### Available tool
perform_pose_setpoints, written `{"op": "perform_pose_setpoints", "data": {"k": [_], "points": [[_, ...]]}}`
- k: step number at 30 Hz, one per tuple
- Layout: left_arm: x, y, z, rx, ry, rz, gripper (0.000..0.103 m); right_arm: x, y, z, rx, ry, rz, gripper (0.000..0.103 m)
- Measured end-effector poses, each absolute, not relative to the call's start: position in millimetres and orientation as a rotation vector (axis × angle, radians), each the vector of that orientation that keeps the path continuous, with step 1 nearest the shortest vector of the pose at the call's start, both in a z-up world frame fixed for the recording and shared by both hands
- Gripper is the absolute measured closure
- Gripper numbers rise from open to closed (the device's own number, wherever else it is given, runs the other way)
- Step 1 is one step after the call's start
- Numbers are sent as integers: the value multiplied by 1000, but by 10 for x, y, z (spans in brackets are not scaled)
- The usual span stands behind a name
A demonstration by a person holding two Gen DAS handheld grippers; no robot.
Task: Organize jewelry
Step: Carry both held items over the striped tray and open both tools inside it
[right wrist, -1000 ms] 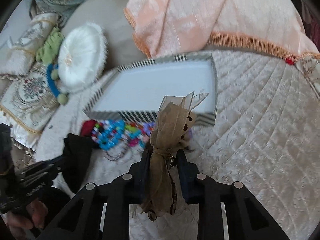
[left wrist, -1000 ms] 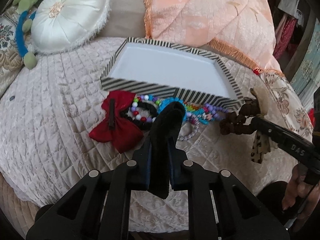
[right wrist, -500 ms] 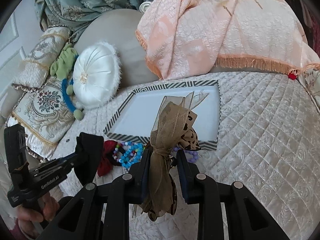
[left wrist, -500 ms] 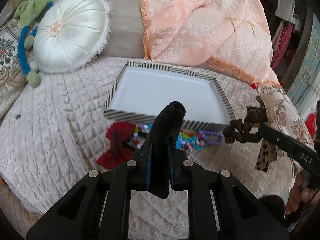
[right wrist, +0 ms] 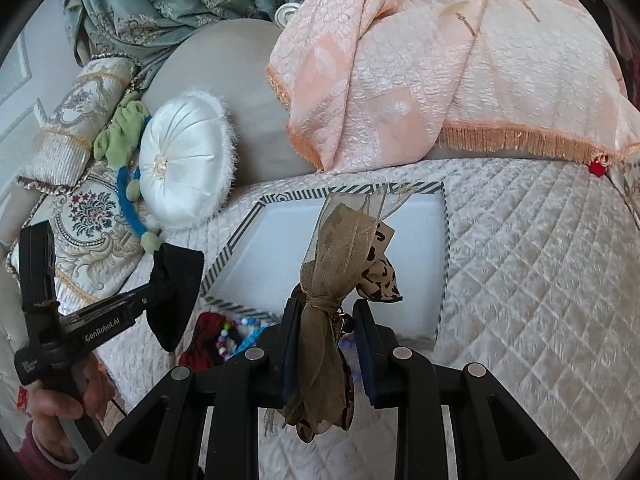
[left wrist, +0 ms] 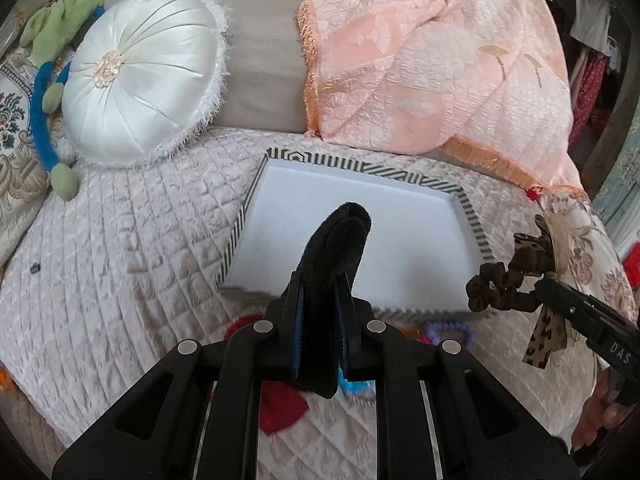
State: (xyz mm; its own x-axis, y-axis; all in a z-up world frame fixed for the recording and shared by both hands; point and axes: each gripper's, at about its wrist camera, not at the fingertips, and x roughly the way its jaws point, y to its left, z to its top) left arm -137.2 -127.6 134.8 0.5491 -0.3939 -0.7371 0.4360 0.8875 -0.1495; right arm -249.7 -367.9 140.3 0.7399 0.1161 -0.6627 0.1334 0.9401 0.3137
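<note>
My left gripper (left wrist: 319, 280) is shut on a black velvet bow (left wrist: 340, 240) and holds it above the near edge of the striped white tray (left wrist: 276, 184). The bow also shows in the right wrist view (right wrist: 176, 276). My right gripper (right wrist: 326, 308) is shut on a brown leopard-print ribbon scrunchie (right wrist: 344, 256) above the tray (right wrist: 443, 240); the scrunchie shows at the right of the left wrist view (left wrist: 508, 284). A red bow (right wrist: 202, 332), bead bracelets (right wrist: 236, 332) and a purple ring (left wrist: 450, 330) lie on the quilt before the tray.
A round white cushion (left wrist: 140, 76) and a green-and-blue plush toy (left wrist: 52, 64) lie at the back left. A peach fringed blanket (left wrist: 432, 64) is draped behind the tray. A patterned pillow (right wrist: 80, 216) is at the left. The quilted bed (right wrist: 540, 272) extends right.
Both grippers have risen and moved forward toward the tray, each still holding its item. The jewelry pile now sits lower, partly hidden under the grippers.
</note>
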Motion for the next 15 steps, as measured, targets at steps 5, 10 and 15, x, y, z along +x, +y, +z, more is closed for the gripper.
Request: {"op": "perform_pose_setpoints", "data": {"k": [5, 10, 15], "points": [[-1116, -1416, 1281, 87, 864, -468, 90, -2245, -3787, 1309, 360, 756, -14, 78], [-850, -1545, 1142, 98, 898, -451, 90, -2004, -3864, 1155, 369, 780, -7, 78], [-624, -1697, 934, 97, 963, -446, 90, -1815, -3990, 949, 422, 799, 0, 78]]}}
